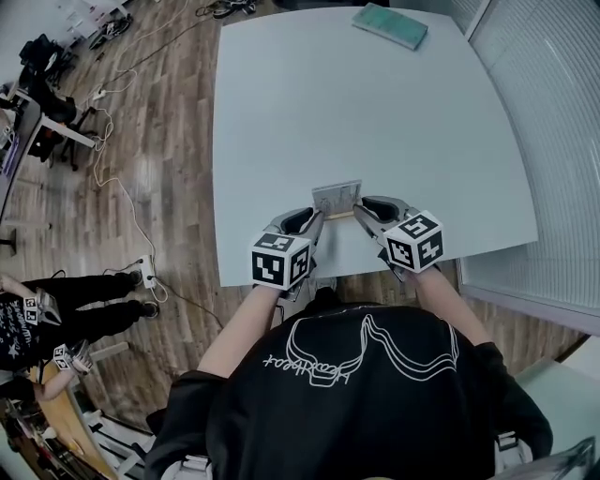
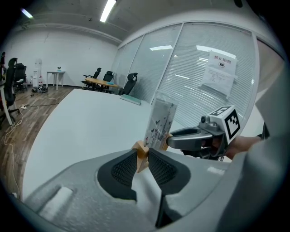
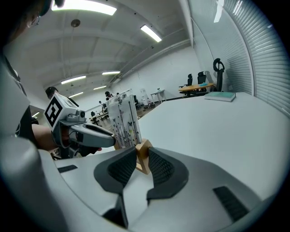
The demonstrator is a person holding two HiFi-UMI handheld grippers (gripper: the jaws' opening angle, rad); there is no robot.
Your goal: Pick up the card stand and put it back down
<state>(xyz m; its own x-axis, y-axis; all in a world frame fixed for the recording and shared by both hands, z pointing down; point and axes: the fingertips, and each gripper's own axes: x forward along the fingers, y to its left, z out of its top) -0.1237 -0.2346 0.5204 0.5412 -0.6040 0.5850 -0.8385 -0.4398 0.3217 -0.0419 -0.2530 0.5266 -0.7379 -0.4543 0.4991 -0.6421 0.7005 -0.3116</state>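
Note:
The card stand (image 1: pixel 337 199) is a clear upright card holder on a small wooden base, close to the near edge of the white table (image 1: pixel 375 112). My left gripper (image 1: pixel 317 217) is shut on the left end of that base, and my right gripper (image 1: pixel 359 214) is shut on the right end. In the left gripper view the wooden base (image 2: pixel 141 152) sits pinched between the black pads, with the card (image 2: pixel 159 122) rising above and the right gripper (image 2: pixel 171 138) opposite. The right gripper view shows the base (image 3: pixel 144 156) clamped the same way. Whether the base touches the table I cannot tell.
A teal book (image 1: pixel 390 25) lies at the table's far right corner. A glass wall with blinds (image 1: pixel 553 112) runs along the right. Cables (image 1: pixel 112 178) trail over the wooden floor to the left, where a person (image 1: pixel 56 309) sits.

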